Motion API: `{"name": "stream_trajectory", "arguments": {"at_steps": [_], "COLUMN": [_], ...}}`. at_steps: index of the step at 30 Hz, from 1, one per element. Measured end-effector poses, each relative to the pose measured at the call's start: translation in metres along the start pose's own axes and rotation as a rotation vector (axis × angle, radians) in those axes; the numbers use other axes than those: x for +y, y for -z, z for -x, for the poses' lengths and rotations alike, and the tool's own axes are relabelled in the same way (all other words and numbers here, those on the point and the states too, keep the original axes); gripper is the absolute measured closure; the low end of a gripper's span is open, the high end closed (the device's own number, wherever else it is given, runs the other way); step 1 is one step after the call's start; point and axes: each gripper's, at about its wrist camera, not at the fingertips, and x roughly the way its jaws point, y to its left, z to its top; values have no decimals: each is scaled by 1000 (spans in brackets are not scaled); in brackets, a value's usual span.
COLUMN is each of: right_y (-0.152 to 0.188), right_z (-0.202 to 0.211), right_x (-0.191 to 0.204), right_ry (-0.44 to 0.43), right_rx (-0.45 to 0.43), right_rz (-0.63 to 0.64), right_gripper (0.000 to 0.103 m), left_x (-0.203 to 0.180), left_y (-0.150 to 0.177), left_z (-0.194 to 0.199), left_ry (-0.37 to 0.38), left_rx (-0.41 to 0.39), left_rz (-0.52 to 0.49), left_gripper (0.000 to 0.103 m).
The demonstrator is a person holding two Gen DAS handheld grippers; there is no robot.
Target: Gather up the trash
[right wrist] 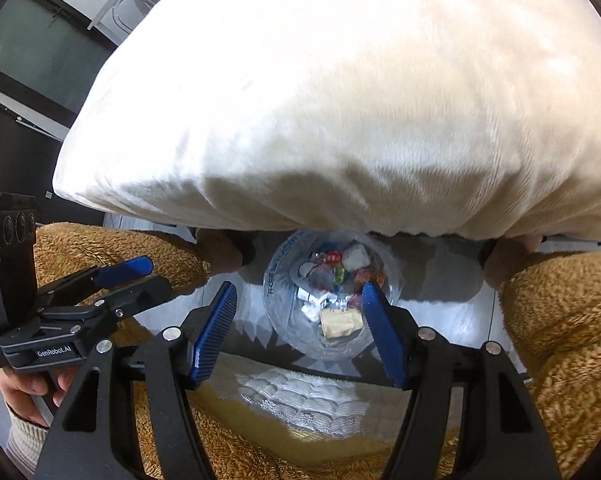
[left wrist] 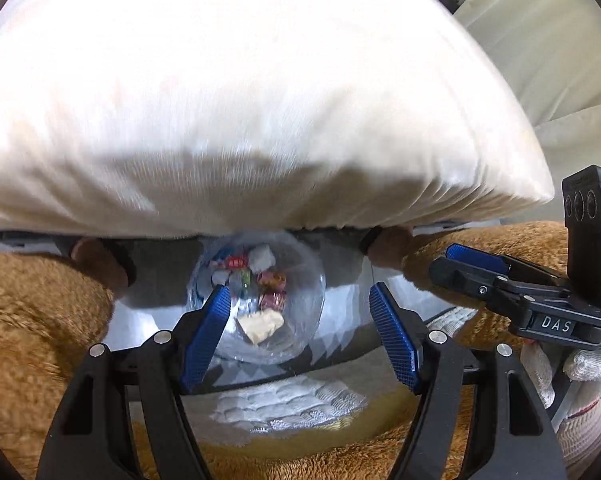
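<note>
Far below, a clear plastic trash bag (left wrist: 256, 300) (right wrist: 328, 292) stands open on the floor. It holds candy wrappers, a crumpled white tissue (left wrist: 261, 257) and a beige paper wad (left wrist: 260, 326). My left gripper (left wrist: 298, 294) is open high above it, and I see the bag through the gap between its blue pads. My right gripper (right wrist: 298, 288) is open in the same way, with nothing between its fingers. Each gripper shows at the edge of the other's view: the right one (left wrist: 444, 260) and the left one (right wrist: 158, 274). A large white pillow (left wrist: 240, 100) (right wrist: 360, 100) fills the top of both views and hides what is behind it.
A person's legs in brown fleece (left wrist: 32, 320) (right wrist: 560, 320) flank the bag. A white quilted cloth (left wrist: 288, 404) lies just below the fingers. A white-gloved hand (left wrist: 572, 368) grips the right gripper's handle. A pale sofa (left wrist: 560, 60) is at the far right.
</note>
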Motion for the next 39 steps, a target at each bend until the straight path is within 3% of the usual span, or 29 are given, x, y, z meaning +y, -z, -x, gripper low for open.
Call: {"name": "stream_trajectory", "arguments": {"at_steps": [19,39], "right_y": [-30,-39], "right_z": [101,153], "right_x": [25,39], "right_ry": [70,163], "right_rx": [-264,-443], "right_rz": [120,198], "right_gripper": [38,34], "left_x": [-25,-52], "left_y": [-37,-47], "left_z": [87,139], "left_ry": [-3,-11], "left_rx": [-242,-414], "left_rz": [-118,-233], "left_gripper": [32,32]}}
